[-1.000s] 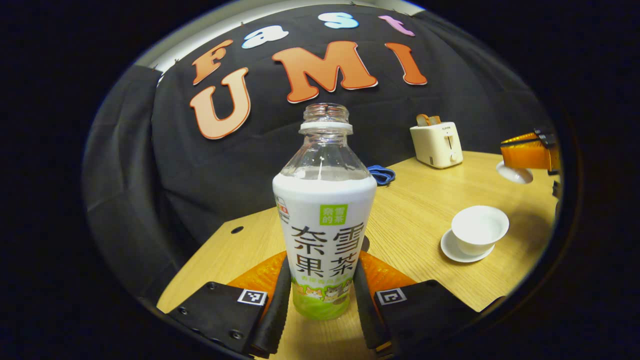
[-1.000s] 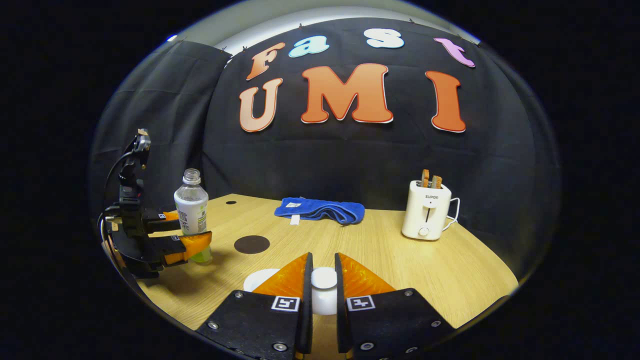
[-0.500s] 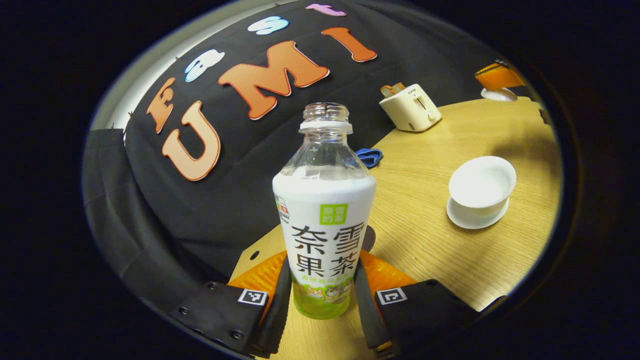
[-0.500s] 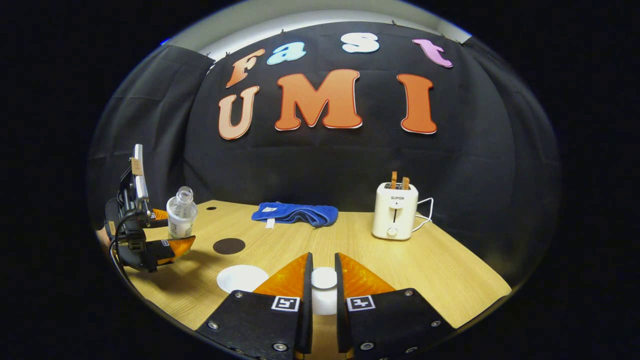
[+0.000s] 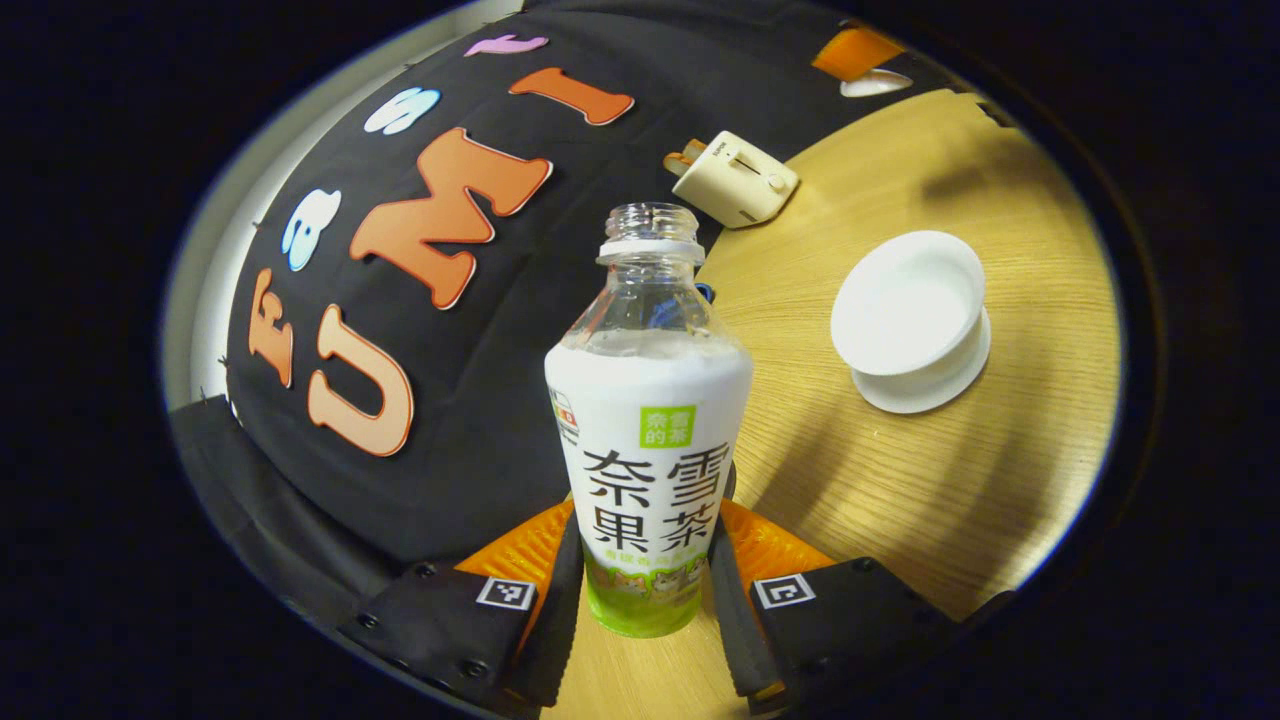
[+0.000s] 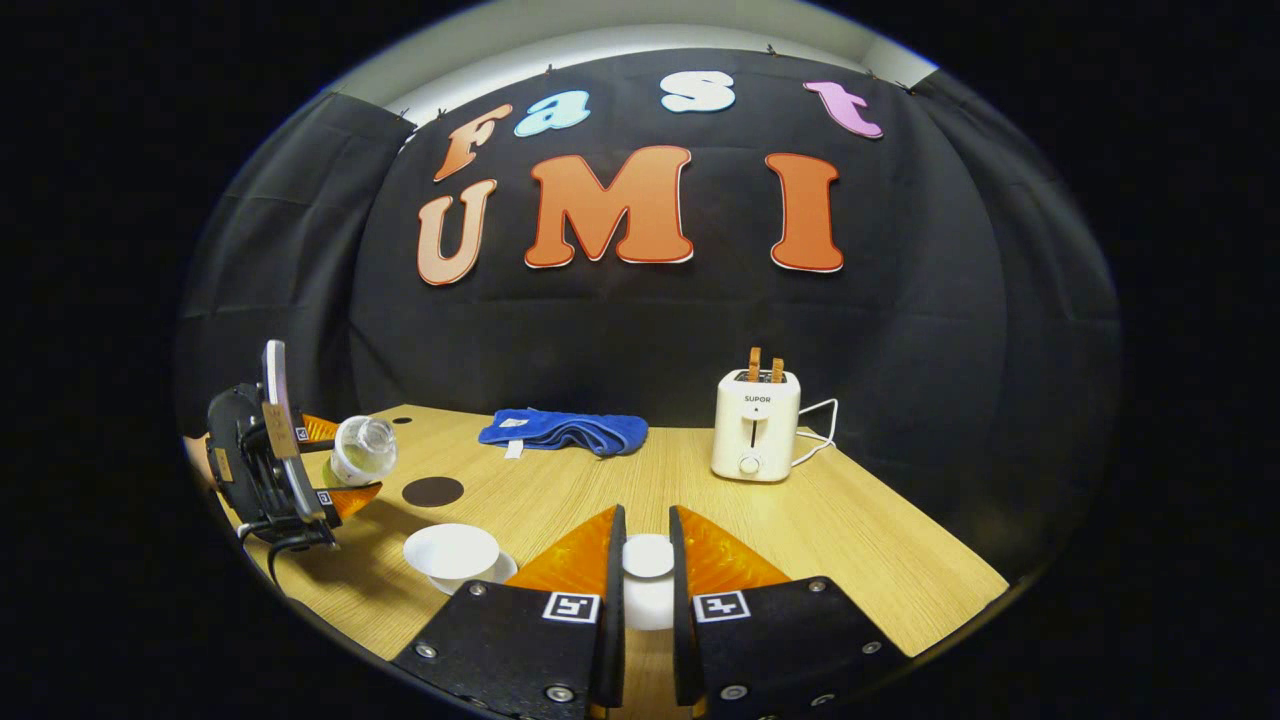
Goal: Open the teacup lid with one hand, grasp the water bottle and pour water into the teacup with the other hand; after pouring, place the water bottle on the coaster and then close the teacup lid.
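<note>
On the wooden table (image 6: pixel 800 520) the teacup (image 5: pixel 908 312) stands uncovered. The right tool (image 6: pixel 646 580) grips the lid (image 6: pixel 648 556); the left tool (image 5: pixel 640 600) clamps the tilted bottle (image 5: pixel 648 420) near the cup. Pouring, coaster (image 6: pixel 432 491) placement and re-lidding remain.

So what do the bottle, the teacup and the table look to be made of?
Bottle: clear, glossy plastic by its see-through neck, with a printed wrap. Teacup: smooth, glazed white ceramic, probably porcelain. Table: pale matte wood grain, possibly laminate.

L hand-held gripper (image 5: pixel 640 590) clamps uncapped bottle (image 5: pixel 648 420), tilted twd open teacup (image 5: pixel 908 310).
</note>
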Available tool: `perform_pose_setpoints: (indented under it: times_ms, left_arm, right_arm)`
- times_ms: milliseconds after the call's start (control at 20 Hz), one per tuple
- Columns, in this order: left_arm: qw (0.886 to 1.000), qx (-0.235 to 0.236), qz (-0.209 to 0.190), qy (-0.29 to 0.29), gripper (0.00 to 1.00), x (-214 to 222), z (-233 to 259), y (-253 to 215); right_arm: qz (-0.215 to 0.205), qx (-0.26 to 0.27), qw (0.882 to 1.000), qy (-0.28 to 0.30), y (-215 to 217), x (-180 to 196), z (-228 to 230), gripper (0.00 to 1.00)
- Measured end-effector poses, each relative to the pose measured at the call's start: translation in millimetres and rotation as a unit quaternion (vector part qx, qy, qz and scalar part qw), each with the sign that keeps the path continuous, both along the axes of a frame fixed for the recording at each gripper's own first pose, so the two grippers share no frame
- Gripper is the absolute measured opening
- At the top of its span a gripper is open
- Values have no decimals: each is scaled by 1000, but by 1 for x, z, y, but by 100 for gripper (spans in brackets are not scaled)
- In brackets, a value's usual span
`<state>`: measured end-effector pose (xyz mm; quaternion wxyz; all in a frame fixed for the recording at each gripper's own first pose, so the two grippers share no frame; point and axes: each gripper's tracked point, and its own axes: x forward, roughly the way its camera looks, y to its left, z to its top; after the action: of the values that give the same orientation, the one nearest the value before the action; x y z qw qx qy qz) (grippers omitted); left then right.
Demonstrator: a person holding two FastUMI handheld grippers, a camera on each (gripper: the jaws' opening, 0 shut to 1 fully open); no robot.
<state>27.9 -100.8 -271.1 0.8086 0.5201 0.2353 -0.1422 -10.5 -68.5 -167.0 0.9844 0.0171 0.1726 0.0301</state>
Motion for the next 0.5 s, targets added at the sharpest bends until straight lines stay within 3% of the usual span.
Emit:
perform_pose_setpoints:
  times_ms: [350, 500]
  left_arm:
    - [996, 79, -36, 10, 61, 8, 7, 0]
    - [992, 113, -56, 16, 65, 9, 8, -1]
  right_arm:
    - [-13, 2, 1000, -3, -16, -3, 0, 20]
    - [-13, 3, 1000, -2, -18, -2, -3, 20]
